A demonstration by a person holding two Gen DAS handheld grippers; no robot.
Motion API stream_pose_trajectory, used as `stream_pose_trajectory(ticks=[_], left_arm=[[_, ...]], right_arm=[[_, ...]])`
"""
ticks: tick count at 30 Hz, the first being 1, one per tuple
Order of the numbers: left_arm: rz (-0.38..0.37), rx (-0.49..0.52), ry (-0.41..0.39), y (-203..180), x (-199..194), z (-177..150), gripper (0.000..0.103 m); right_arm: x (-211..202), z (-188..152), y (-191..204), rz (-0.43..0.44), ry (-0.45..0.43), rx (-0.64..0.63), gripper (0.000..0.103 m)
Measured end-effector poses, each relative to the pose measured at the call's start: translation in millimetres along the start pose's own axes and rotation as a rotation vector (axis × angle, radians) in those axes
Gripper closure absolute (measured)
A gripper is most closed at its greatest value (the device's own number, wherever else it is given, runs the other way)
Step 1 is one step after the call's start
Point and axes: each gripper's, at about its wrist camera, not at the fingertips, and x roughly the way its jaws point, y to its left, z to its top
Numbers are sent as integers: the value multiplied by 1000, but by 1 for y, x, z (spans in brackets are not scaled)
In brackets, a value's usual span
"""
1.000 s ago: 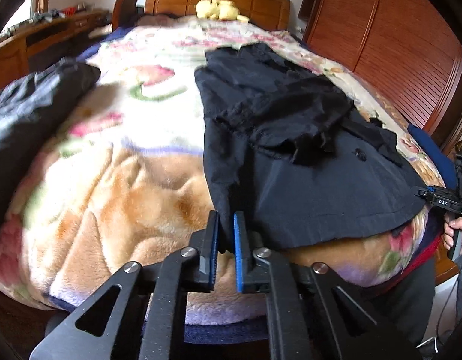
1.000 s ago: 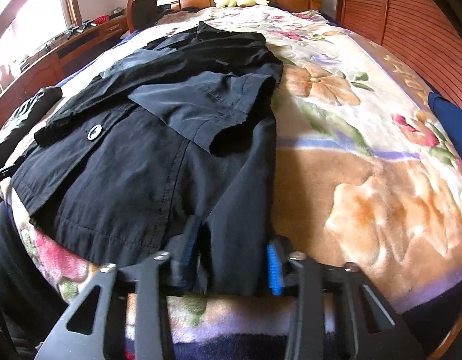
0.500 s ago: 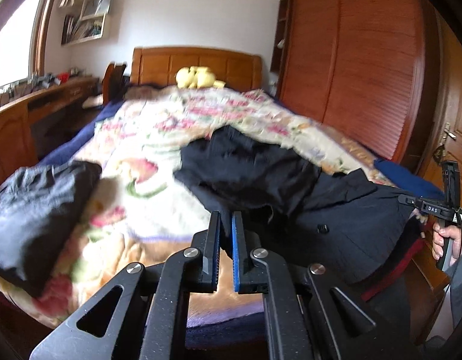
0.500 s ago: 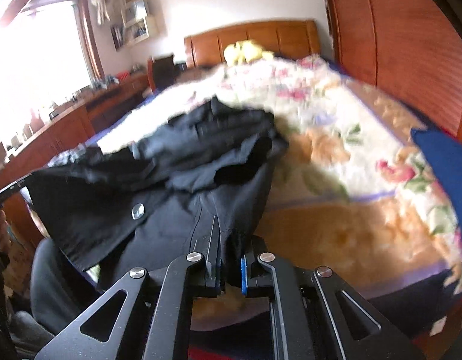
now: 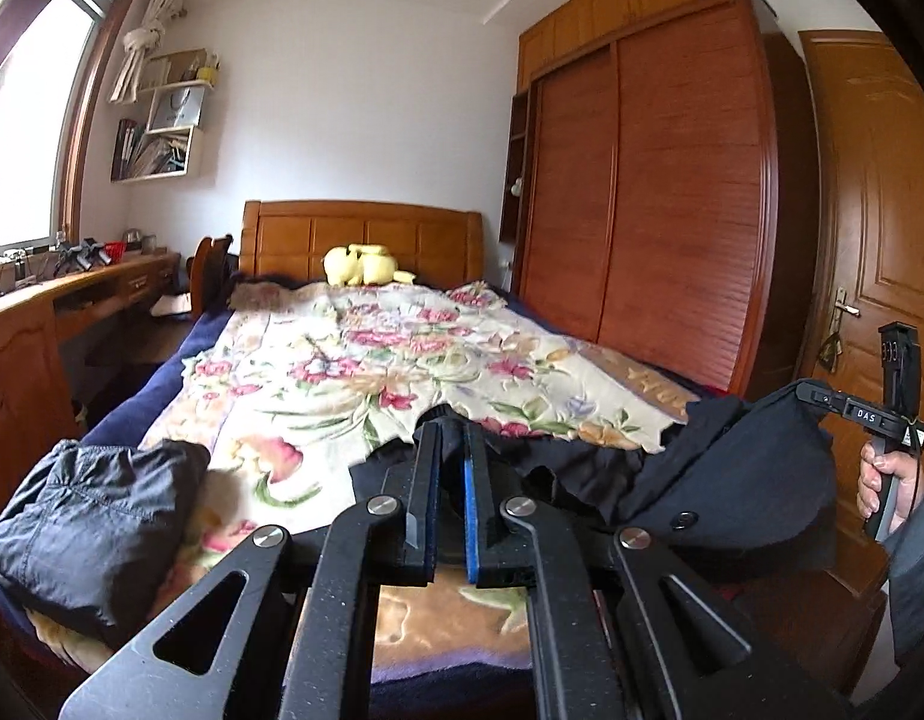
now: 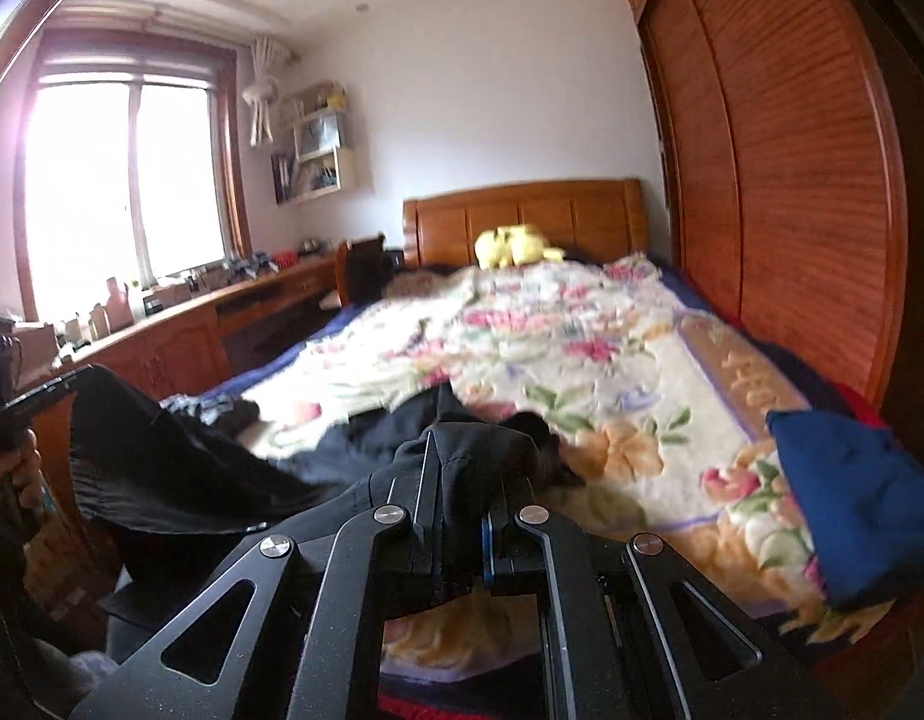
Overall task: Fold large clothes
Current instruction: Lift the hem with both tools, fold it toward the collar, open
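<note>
Above bed [image 5: 318, 360], 2 grippers raised, gripping black garment [image 5: 732, 480]

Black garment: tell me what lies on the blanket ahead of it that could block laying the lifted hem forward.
Nothing visible does. The black garment hangs from the left gripper and right gripper, and the floral blanket ahead shows bare up to the yellow plush. The grey folded clothes lie off to the left.

Black coat [image 5: 726, 480] hangs lifted over the bed's foot.
</note>
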Motion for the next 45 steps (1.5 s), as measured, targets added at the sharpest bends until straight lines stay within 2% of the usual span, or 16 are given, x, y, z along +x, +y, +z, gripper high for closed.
stream_pose_trajectory(ticks=[4,8,13,19,25,33,41,45], left_arm=[[30,-11,29,11,12,-9,96],[37,-64,108,28,41,-32,96],[60,-109,190,40,75,-56,96],[76,-139,214,48,87,-67,96],[67,-139,230,53,90,-71,96],[89,-133,269,61,115,-84,96],[124,-138,336,77,160,-116,96],[123,-149,385,86,180,-134,96]], right_arm=[[1,-8,-2,-11,24,-15,95],[34,-29,-3,-29,91,-6,95],[79,-30,-20,-18,174,48,95],[110,-13,-40,14,204,138,95],[121,-26,-43,18,230,179,95],[146,-46,-42,-19,293,180,94],[212,-77,-36,-58,390,147,94],[237,-86,-24,-85,402,87,94]])
